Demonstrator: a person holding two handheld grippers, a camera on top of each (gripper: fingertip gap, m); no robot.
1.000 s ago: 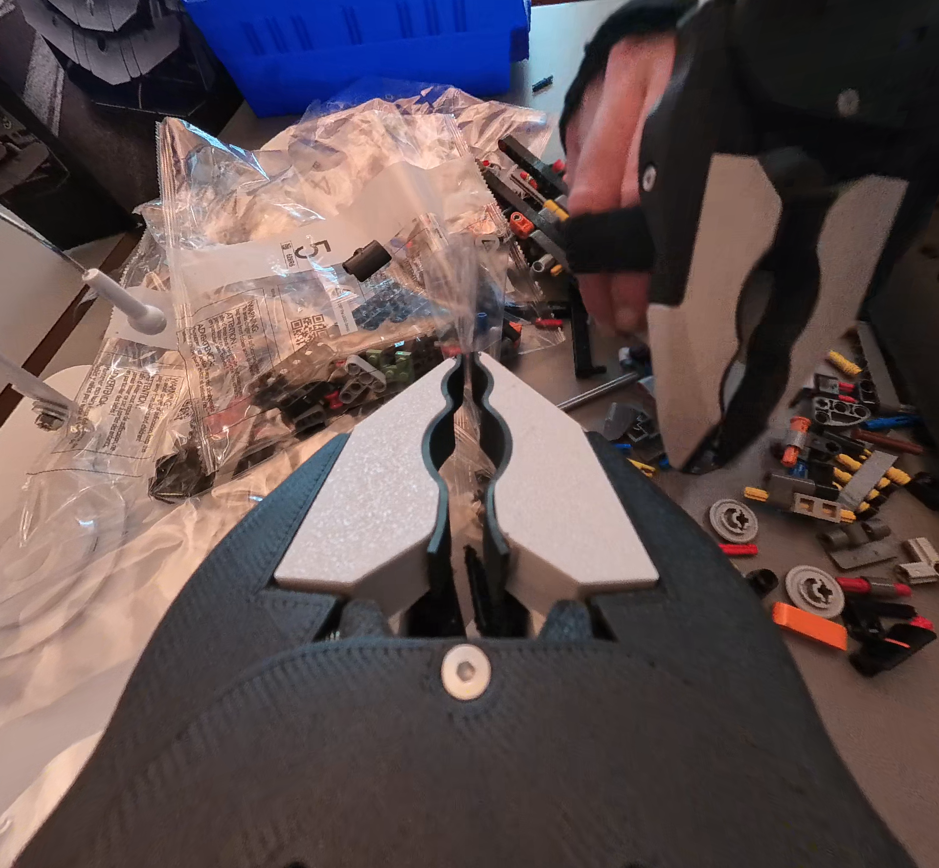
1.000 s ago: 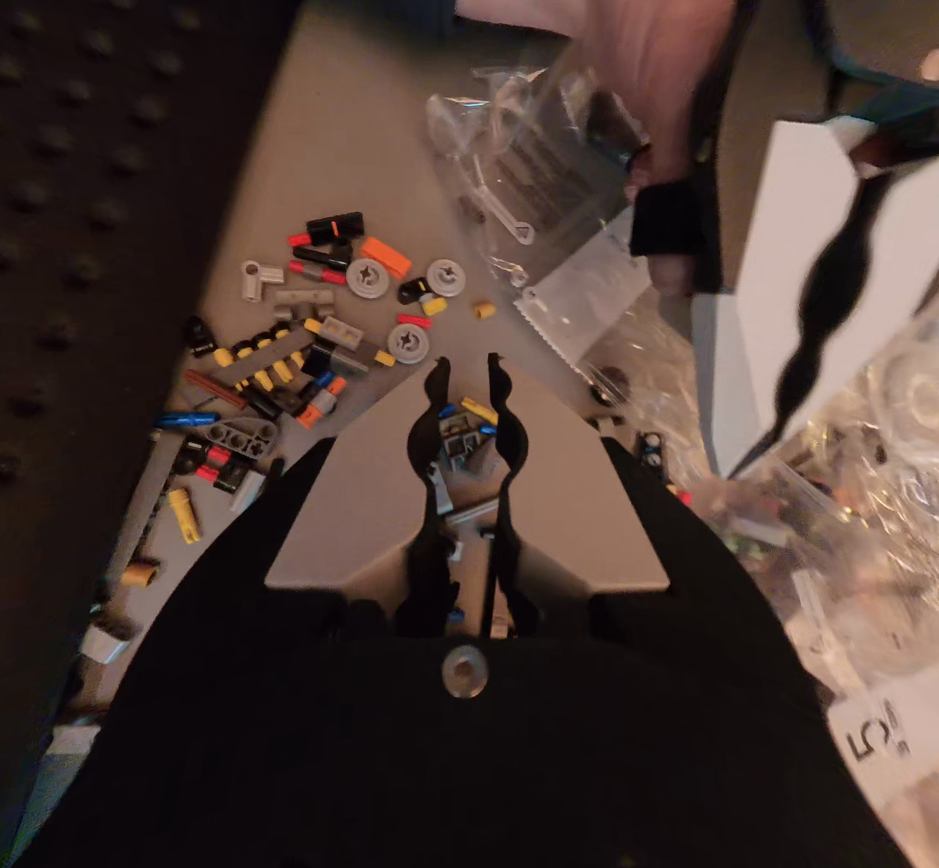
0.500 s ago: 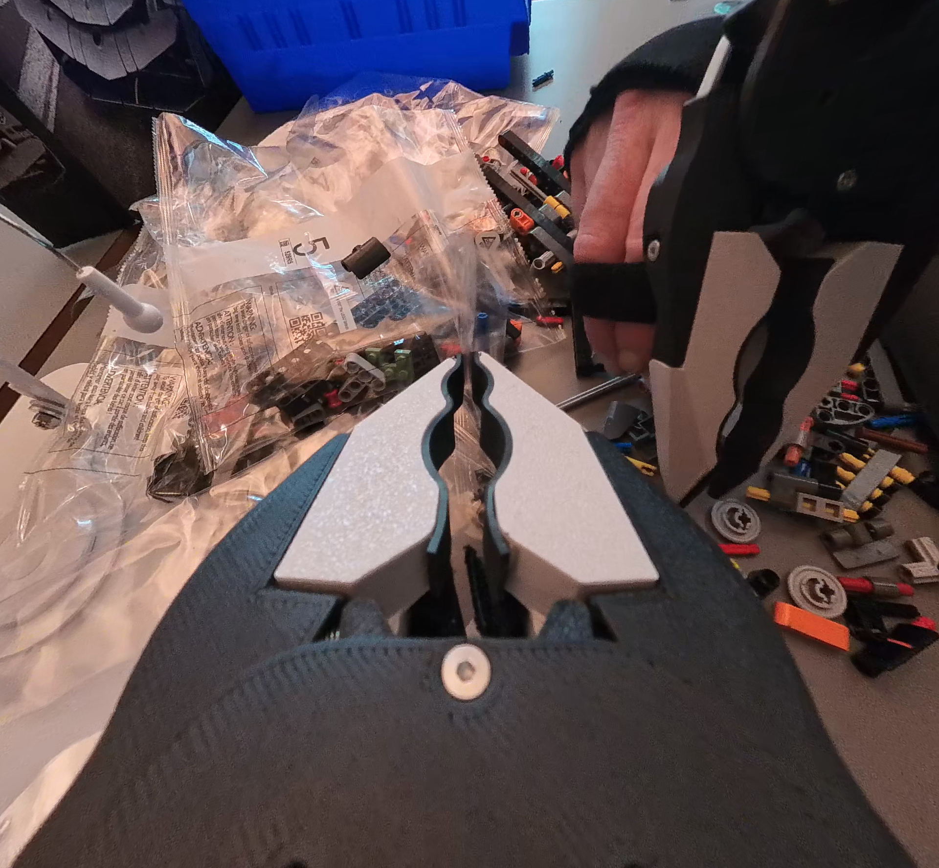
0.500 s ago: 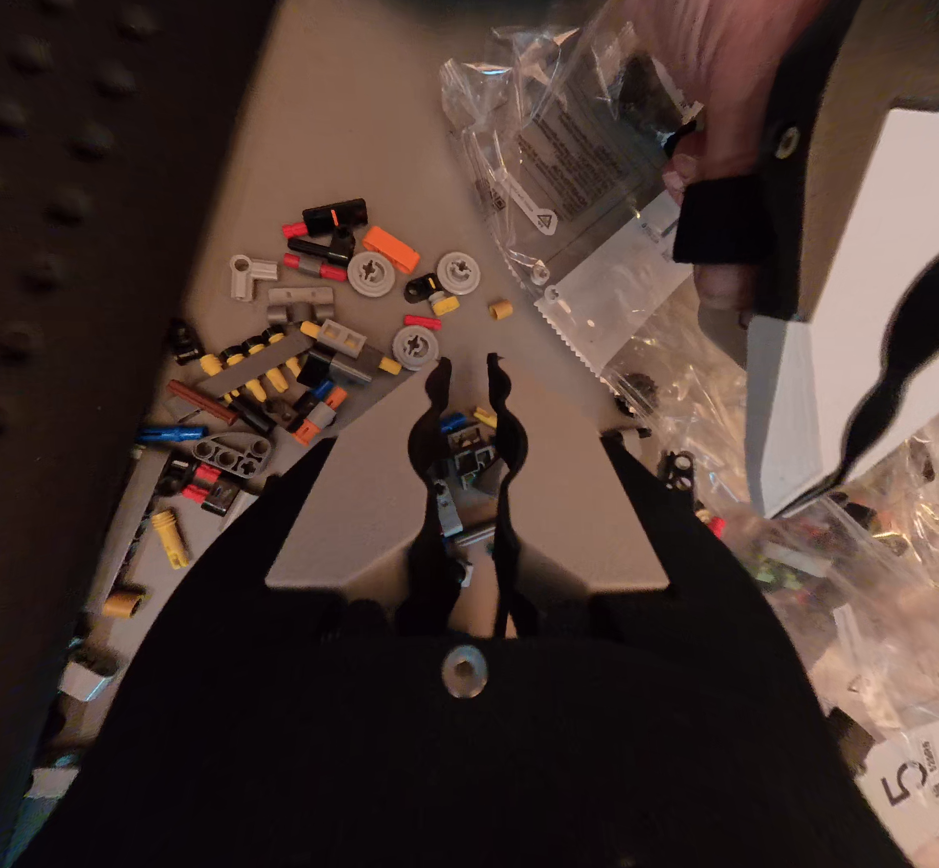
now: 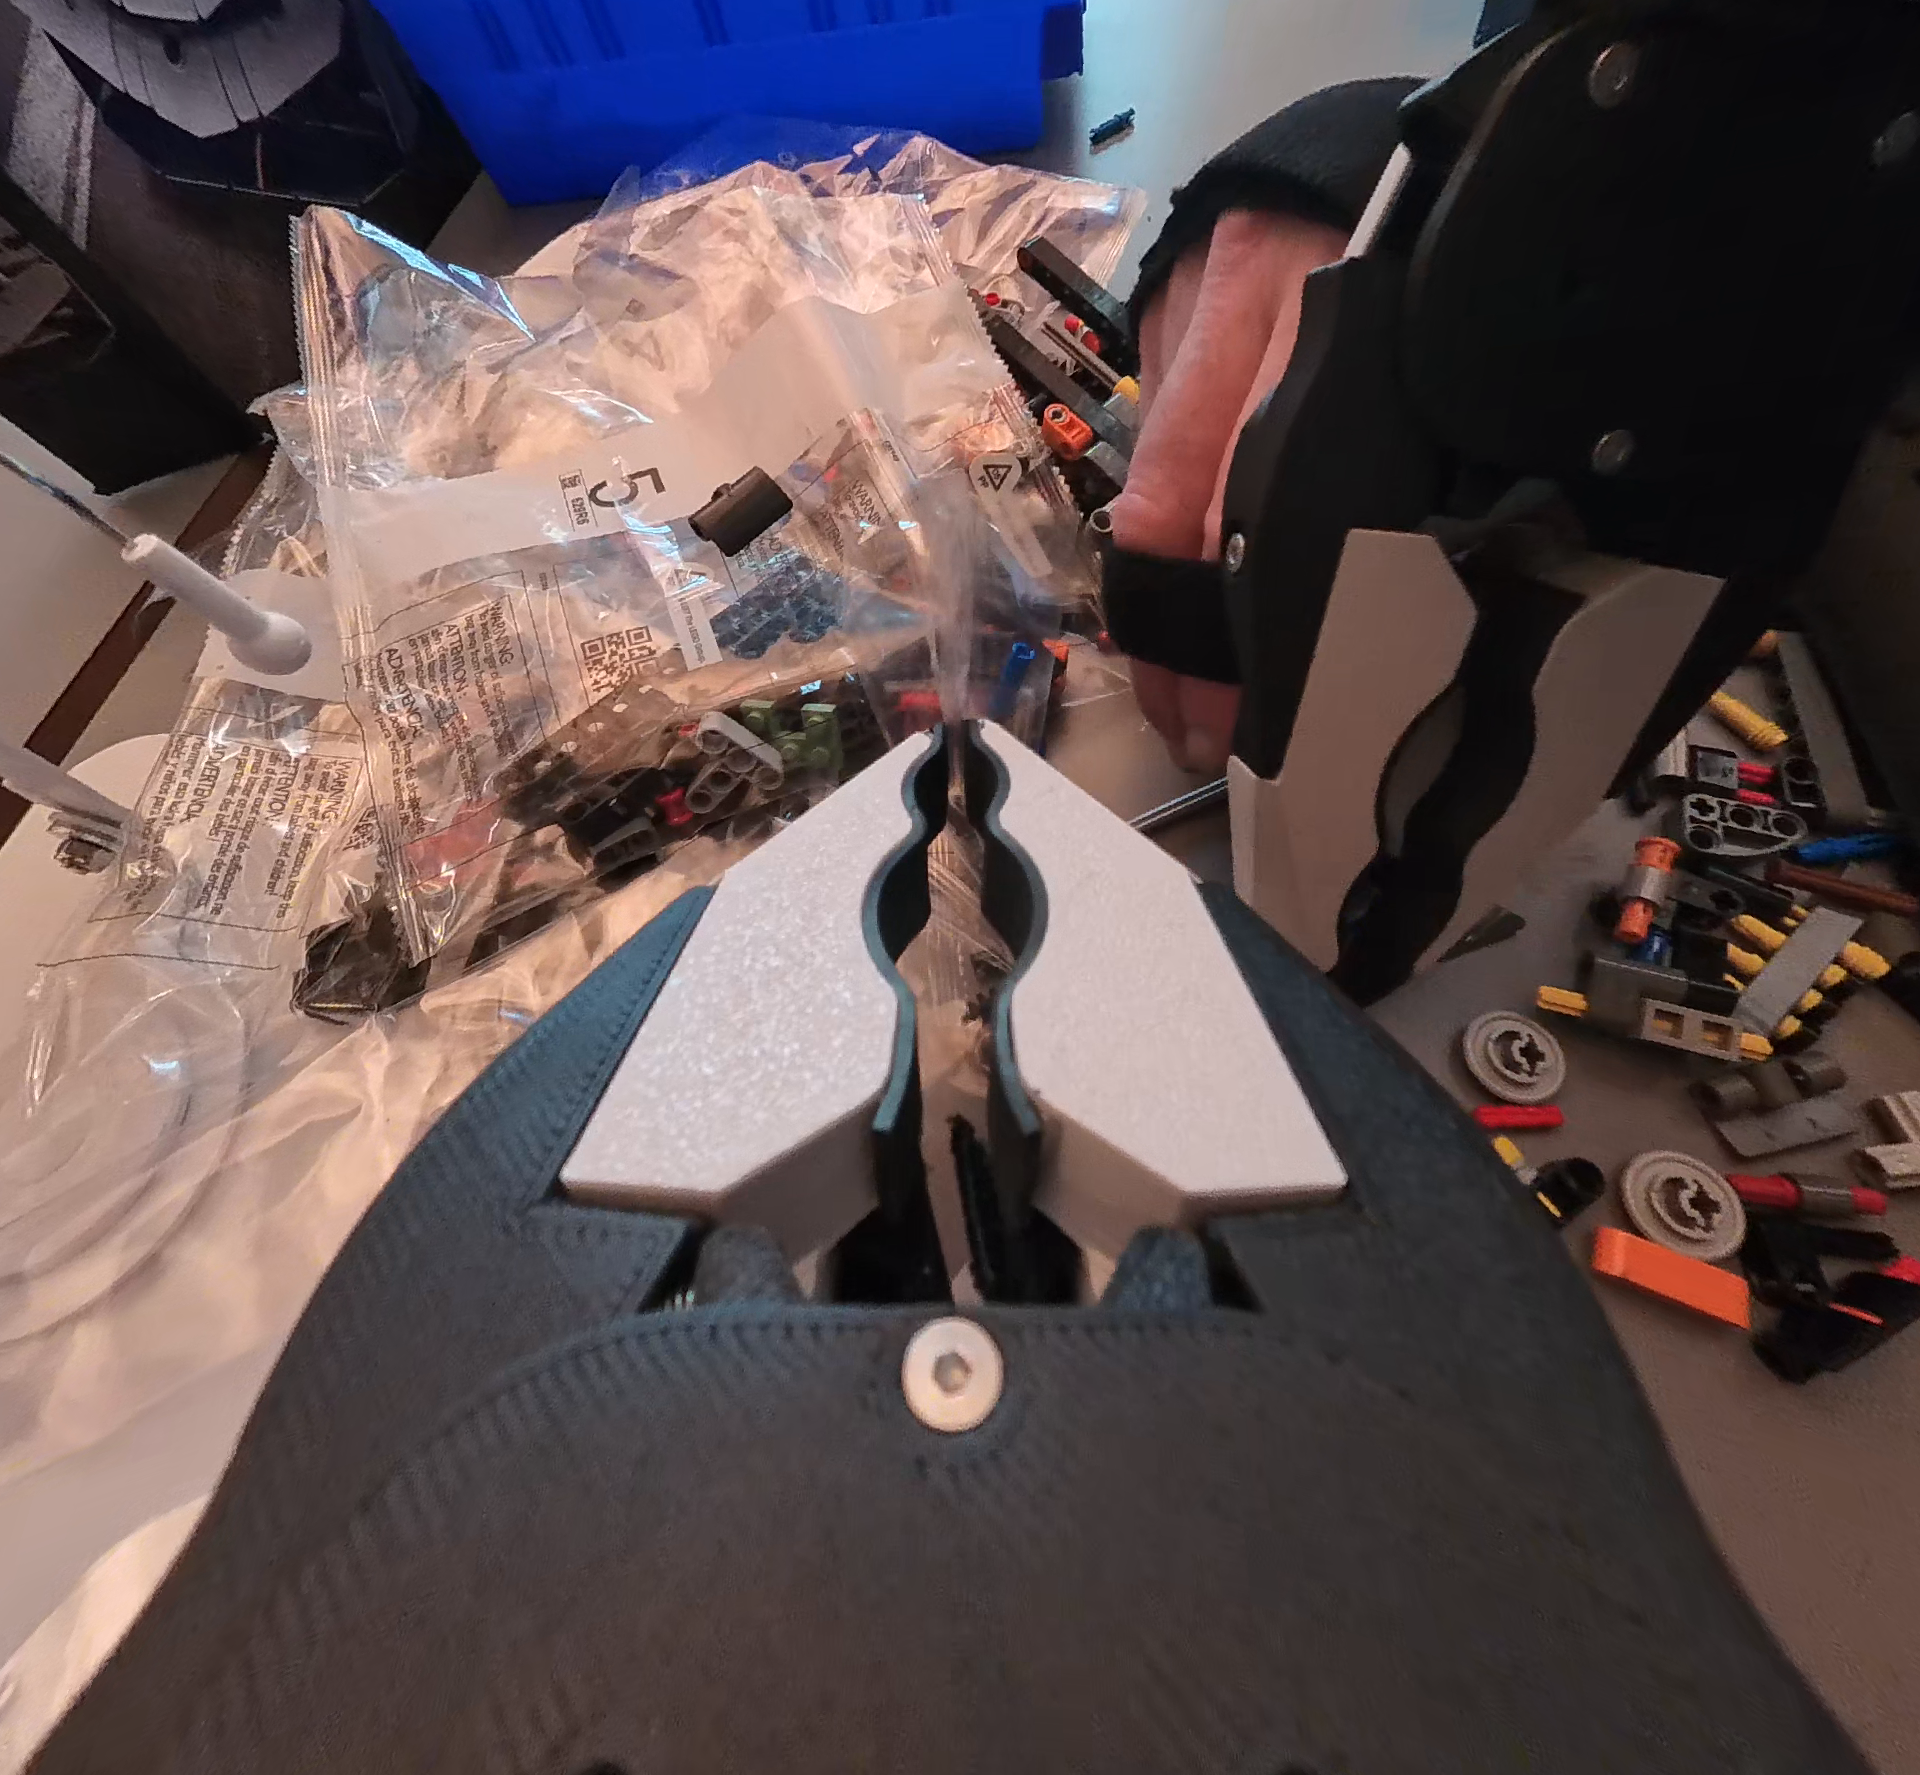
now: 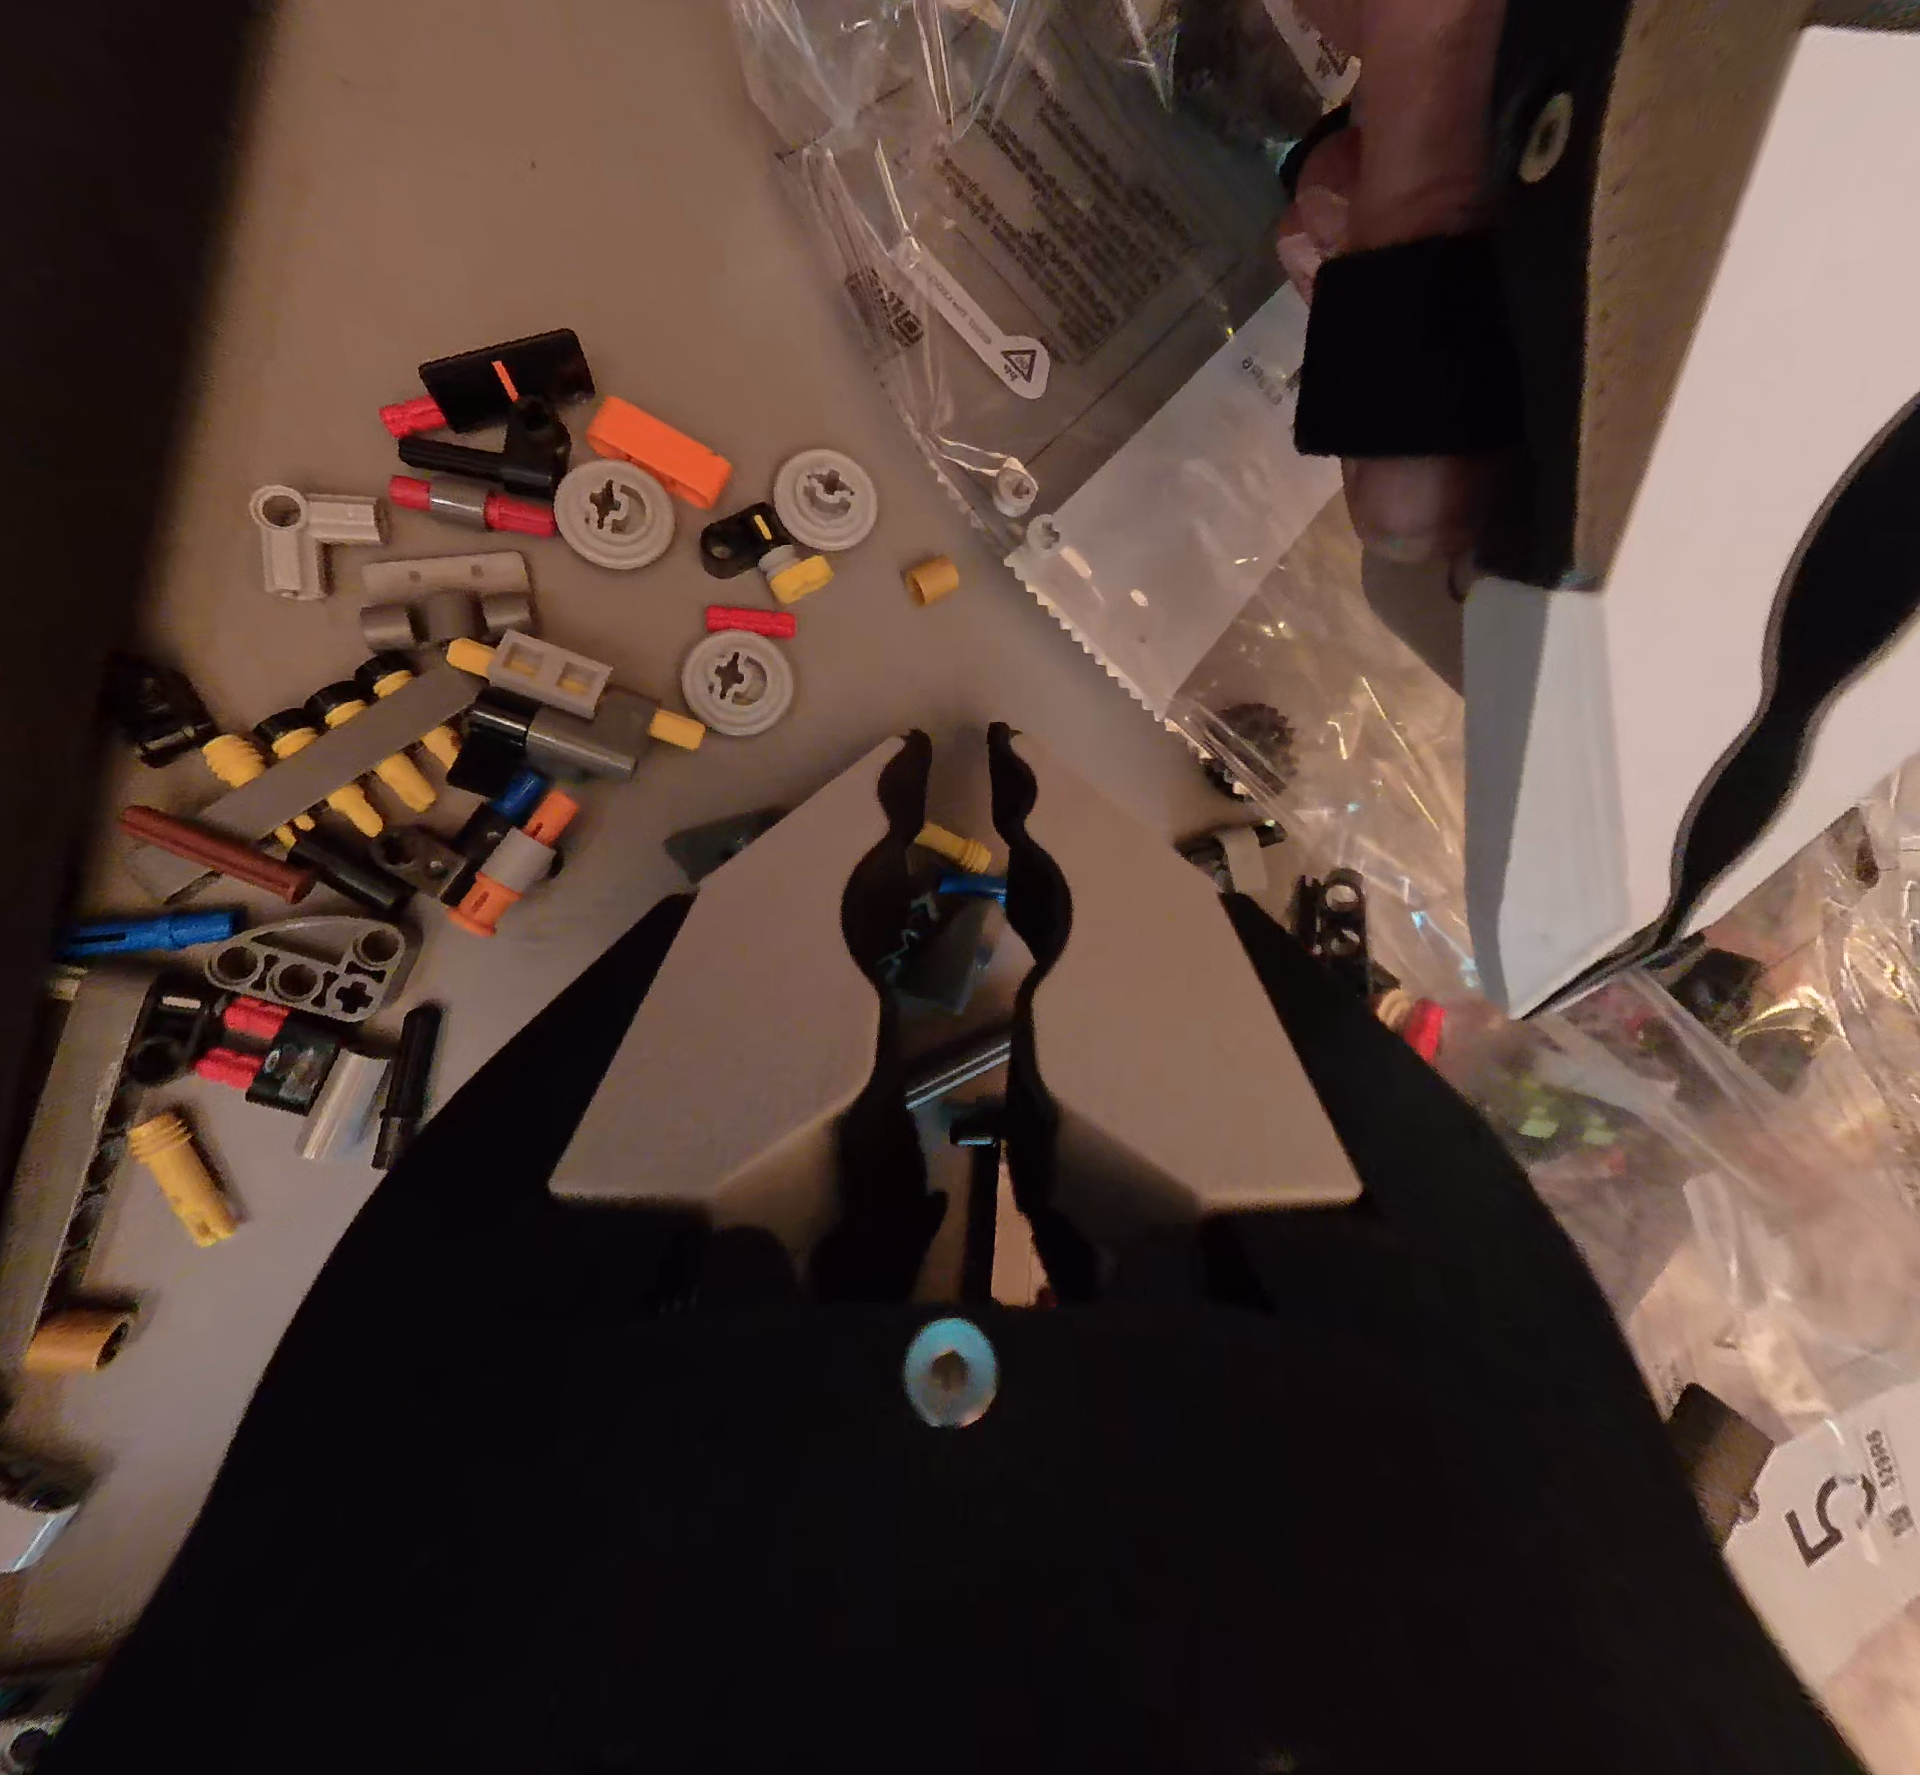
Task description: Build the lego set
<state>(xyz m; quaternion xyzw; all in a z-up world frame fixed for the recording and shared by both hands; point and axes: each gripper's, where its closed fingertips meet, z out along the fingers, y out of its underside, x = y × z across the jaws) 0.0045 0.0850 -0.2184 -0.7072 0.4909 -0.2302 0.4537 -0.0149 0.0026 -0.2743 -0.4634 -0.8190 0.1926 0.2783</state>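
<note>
Left gripper [image 5: 954, 754] jaws clenched on a pulled-up fold of a clear plastic bag [image 5: 665, 520] of lego parts, which lies in a heap of bags on the grey surface [image 6: 582, 115]. Blue bin [image 5: 717, 11] behind the heap. Right gripper [image 6: 951, 738] jaws released, narrow gap, nothing between them; they hang over loose lego pieces [image 6: 468, 686] spread on the surface: grey round discs [image 6: 613, 513], orange piece [image 6: 658, 444], yellow pins, red pins, blue axle [image 6: 156, 930]. In the left wrist view the right gripper [image 5: 1444, 904] points down beside the loose pieces, a hand [image 5: 1195, 437] on its handle.
</note>
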